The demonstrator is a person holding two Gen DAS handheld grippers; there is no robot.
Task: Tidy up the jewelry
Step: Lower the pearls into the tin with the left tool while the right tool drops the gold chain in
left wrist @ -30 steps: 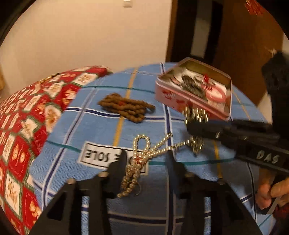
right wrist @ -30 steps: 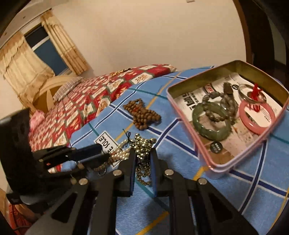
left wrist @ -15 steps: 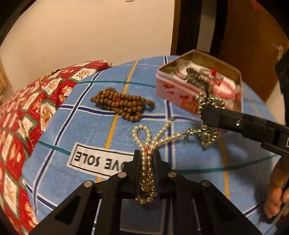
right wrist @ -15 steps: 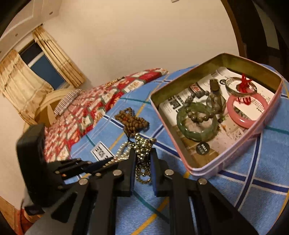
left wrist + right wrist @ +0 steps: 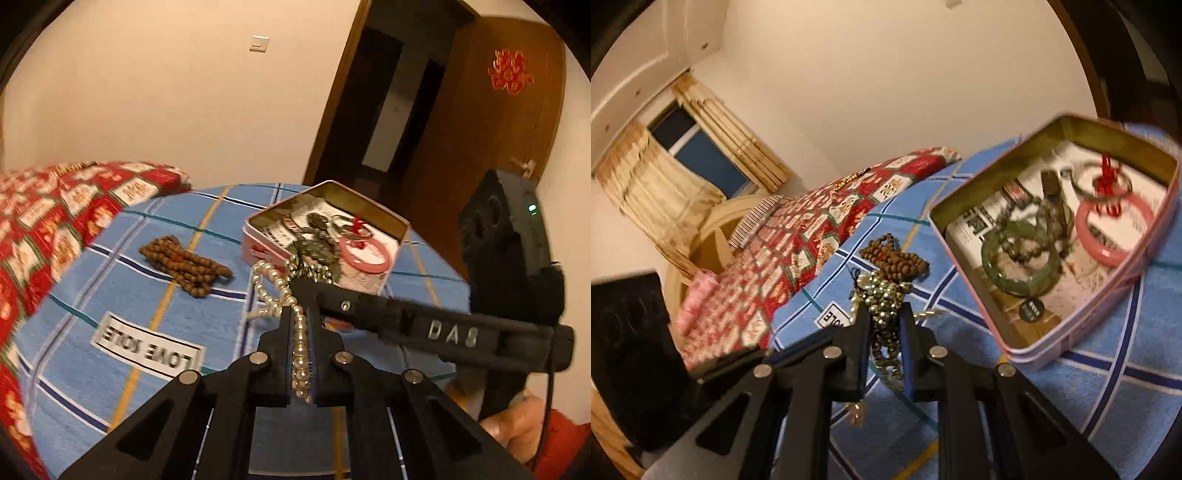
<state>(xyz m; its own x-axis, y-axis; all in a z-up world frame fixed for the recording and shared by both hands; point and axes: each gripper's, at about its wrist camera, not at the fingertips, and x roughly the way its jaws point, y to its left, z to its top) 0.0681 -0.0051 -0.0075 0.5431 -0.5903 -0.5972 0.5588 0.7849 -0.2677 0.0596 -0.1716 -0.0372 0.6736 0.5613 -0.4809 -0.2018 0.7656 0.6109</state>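
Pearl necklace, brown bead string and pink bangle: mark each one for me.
Pearl necklace (image 5: 300,341): left wrist view, strand between the fingers.
Brown bead string (image 5: 188,263): left wrist view, middle of the pile.
Pink bangle (image 5: 1106,252): right wrist view, lower rim.

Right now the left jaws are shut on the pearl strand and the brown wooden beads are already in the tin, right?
Not quite. The left gripper does clamp the pearl strand, but the brown wooden beads lie on the blue cloth beside the tin, as the left wrist view shows.
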